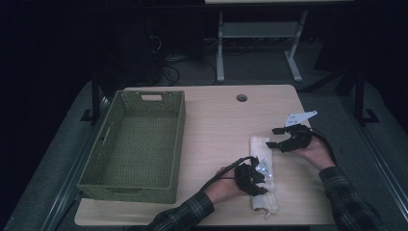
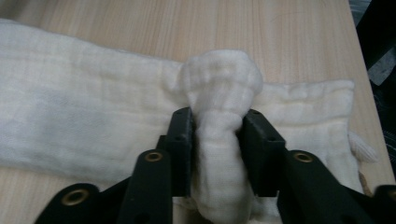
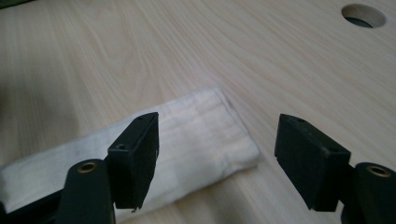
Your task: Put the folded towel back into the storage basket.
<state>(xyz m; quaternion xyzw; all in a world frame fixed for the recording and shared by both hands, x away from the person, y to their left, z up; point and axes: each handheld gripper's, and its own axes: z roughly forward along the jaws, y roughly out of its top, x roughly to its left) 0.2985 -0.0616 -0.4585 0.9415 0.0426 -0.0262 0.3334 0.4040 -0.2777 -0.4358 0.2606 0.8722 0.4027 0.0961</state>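
No writing on folded cloth (image 2: 93, 116)

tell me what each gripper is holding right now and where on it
The left gripper pinches a bunched fold of the white cloth near one end. The right gripper is open above the other end, holding nothing.

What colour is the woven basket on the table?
The basket is olive green, which shows best in the high view.
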